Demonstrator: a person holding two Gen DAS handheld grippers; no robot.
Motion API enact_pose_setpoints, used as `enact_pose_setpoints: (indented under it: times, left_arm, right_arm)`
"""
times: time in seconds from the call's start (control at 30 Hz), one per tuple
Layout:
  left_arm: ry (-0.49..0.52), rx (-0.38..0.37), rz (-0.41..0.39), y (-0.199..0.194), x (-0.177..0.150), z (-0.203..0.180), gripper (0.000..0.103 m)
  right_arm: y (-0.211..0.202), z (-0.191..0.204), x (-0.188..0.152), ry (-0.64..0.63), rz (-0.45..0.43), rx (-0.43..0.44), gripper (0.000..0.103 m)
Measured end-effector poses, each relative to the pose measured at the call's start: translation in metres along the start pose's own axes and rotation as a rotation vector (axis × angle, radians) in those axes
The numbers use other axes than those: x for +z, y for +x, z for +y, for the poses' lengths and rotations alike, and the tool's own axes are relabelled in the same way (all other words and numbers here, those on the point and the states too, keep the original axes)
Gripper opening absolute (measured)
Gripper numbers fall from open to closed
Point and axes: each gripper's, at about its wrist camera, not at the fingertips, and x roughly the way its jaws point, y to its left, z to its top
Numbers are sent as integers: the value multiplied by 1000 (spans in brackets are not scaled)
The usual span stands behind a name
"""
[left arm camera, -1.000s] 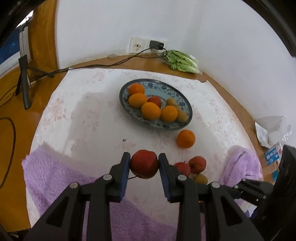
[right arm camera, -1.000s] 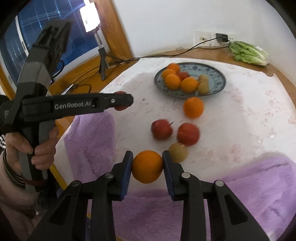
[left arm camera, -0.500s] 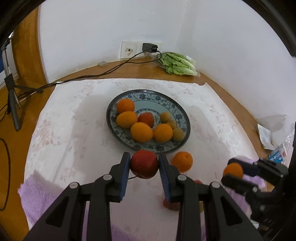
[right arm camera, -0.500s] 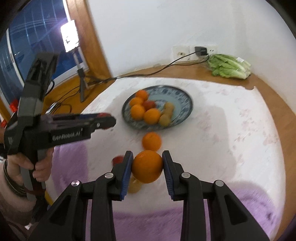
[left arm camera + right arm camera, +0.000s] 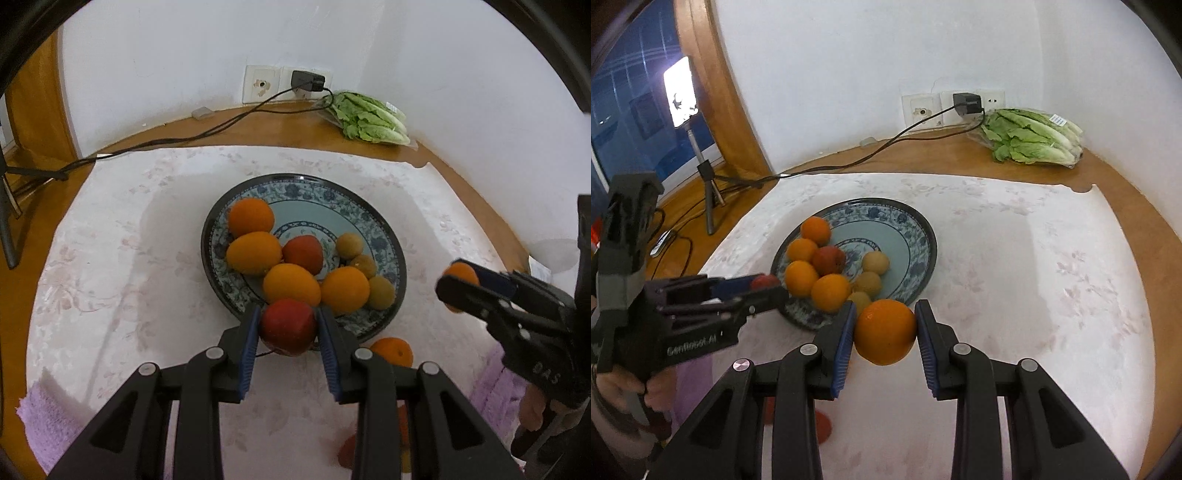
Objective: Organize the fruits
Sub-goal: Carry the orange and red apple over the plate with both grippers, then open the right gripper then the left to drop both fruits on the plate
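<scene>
The left gripper (image 5: 288, 328) pinches a round red apple (image 5: 287, 326) between its blue-padded fingers (image 5: 248, 350), holding it above the near rim of the plate. The right gripper (image 5: 885, 332) clamps a round orange (image 5: 885, 331) the same way, just off the near edge of the same plate; in the left wrist view this orange (image 5: 459, 274) shows only partly behind the black jaw, to the right of the plate.

The plate is a wide, shallow ceramic dish with a blue-and-white floral rim (image 5: 306, 184) and a pale blue centre. Its contents crowd the near-left half: four oranges, among them one at the far left (image 5: 250, 216) and one nearest the apple (image 5: 291, 285), a second red apple (image 5: 303, 254) in the middle of the cluster, and three small yellow-green round fruits (image 5: 349, 245) in a line along the right. The far-right part of the dish is bare.

Off the plate, a loose orange (image 5: 392, 351) lies on the pale floral tablecloth (image 5: 110, 258) just beside the near rim, and blurred red fruit shows under the gripper arms. A lilac fluffy towel (image 5: 37, 410) covers the near edge of the cloth. Against the far wall, a bagged head of green lettuce (image 5: 1034, 142) rests on the wooden tabletop (image 5: 1137, 206), near a white wall socket with a black plug (image 5: 966, 103).
</scene>
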Motion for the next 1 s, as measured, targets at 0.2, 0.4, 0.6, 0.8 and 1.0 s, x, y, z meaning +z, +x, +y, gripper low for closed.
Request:
enact_pose_setpoints:
  times: [0.2, 0.4, 0.6, 0.8, 1.0]
  left_arm:
    - [9, -7, 5, 10, 4, 0, 31]
    - [15, -24, -3, 15, 6, -2, 32]
    - [28, -21, -8, 16, 6, -5, 32]
    - [23, -17, 1, 14, 5, -4, 37]
    - [8, -37, -3, 6, 3, -4, 44]
  right_arm:
    - [22, -2, 10, -13, 9, -15, 33]
    - [36, -4, 14, -19, 19, -23, 33]
    - [46, -5, 16, -25, 32, -26, 33]
    - [51, -7, 18, -7, 32, -13, 34]
    - [41, -7, 24, 0, -11, -27, 45]
